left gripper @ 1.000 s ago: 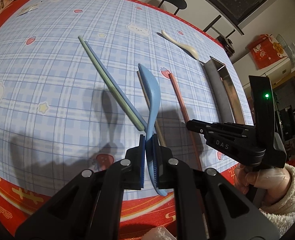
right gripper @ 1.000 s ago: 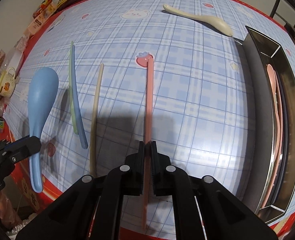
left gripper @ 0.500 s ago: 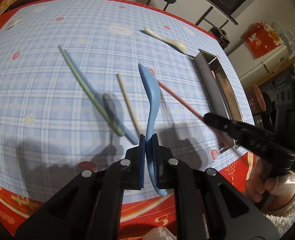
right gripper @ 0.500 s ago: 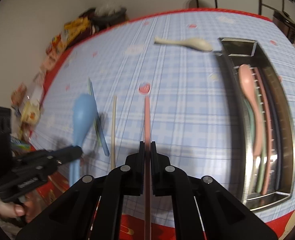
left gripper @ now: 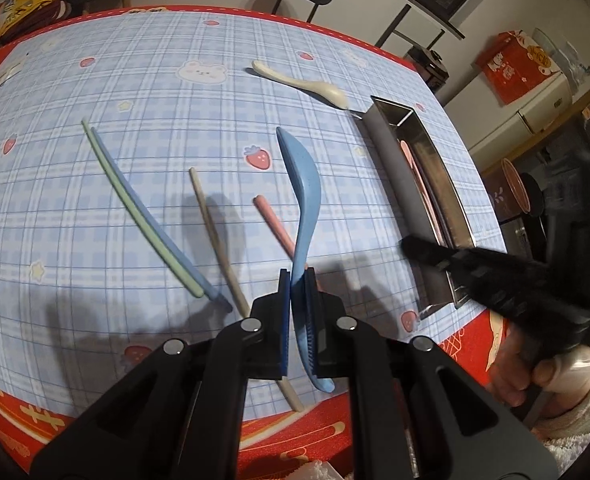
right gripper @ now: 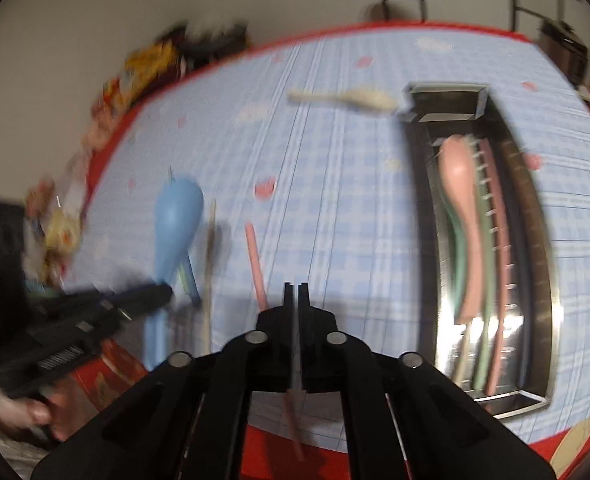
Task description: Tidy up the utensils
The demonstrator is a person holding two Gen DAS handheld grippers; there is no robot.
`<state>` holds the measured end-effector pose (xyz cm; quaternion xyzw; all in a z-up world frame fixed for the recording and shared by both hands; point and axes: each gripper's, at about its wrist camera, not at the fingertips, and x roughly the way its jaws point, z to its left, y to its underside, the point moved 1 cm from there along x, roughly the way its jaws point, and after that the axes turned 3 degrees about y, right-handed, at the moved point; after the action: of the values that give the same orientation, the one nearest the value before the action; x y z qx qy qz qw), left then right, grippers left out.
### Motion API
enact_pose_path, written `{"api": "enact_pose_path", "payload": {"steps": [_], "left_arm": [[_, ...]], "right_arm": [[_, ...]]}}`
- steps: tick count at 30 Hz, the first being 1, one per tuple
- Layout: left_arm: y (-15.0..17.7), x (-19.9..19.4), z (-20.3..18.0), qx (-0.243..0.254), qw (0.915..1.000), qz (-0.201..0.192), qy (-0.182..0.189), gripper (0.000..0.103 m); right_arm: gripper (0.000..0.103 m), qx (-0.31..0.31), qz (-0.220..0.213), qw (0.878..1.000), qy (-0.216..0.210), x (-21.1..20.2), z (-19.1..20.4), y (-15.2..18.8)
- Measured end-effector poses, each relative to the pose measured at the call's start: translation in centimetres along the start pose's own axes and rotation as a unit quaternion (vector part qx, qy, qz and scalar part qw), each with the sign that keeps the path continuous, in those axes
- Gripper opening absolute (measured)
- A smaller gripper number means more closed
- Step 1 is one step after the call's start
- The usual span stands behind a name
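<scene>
So the blue spoon (left gripper: 301,200) is up off the bench (left gripper: 135,60), handle clenched tight in the left claw (left gripper: 297,280), bowl pointing toward 12 o'clock. Just at its 9 o'clock the pink chopstick (left gripper: 273,220) lies loose on the cloth. The right claw (right gripper: 296,292) has just been opening its jaws, and as far as the blurry view shows nothing is pinched between them now; it hangs near the tray's near end. Further out at 9 to 10 o'clock are the beige chopstick (left gripper: 211,224) and the green and blue chopsticks (left gripper: 135,208) side by side, and the cream spoon (left gripper: 307,86) sits at 12, by the tray's far end. The metal tray (left gripper: 387,152) at 2 o'clock already holds a pink spoon (right gripper: 461,200) and a few sticks. I'd call it partway done: two spoons and four chopsticks left to go in.
</scene>
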<state>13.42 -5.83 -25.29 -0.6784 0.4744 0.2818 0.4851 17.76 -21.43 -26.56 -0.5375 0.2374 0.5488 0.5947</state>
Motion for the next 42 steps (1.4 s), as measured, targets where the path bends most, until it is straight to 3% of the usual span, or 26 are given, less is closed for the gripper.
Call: {"api": "enact_pose_path", "payload": {"steps": [1,2,6,10,16,21,25,33,42], "left_arm": [[0.1,-0.1,0.2,-0.003,1.0000,-0.001,-0.002,0.011],[0.3,-0.2,0.5,-0.006,1.0000,-0.001,-0.003,0.011],[1.1,-0.9,2.2,-0.032,0.9995,-0.007,-0.006,0.011],[1.9,-1.5,3.6,-0.053,0.9985,-0.012,-0.010,0.011],[2.4,-2.0,4.7,-0.070,0.9973,-0.018,-0.012,0.011],[2.2,-2.3,4.3,-0.064,0.9977,-0.021,-0.008,0.011],[1.7,-2.0,3.3,-0.050,0.9986,-0.015,-0.002,0.011],[-0.3,-0.2,-1.3,-0.014,0.9995,0.005,0.029,0.011],[-2.8,3.7,-9.5,0.029,0.9974,0.016,0.063,0.011]], "right_arm": [[0.028,-0.017,0.011,1.000,0.001,0.9,0.7,0.1],[0.031,-0.041,0.020,0.999,0.012,1.8,1.7,0.4],[0.032,-0.106,0.051,0.993,0.030,4.3,4.4,1.5],[0.029,-0.145,0.051,0.986,0.060,5.3,5.8,2.1],[0.007,-0.185,0.054,0.977,0.090,5.7,6.8,2.3],[0.007,-0.112,0.045,0.991,0.052,4.8,4.7,2.0],[0.007,-0.030,0.006,0.999,0.010,2.1,1.9,1.7],[0.007,0.063,-0.062,0.996,-0.018,-3.7,-3.6,1.3],[0.007,0.092,-0.107,0.990,-0.010,-8.5,-9.9,-0.1]]}}
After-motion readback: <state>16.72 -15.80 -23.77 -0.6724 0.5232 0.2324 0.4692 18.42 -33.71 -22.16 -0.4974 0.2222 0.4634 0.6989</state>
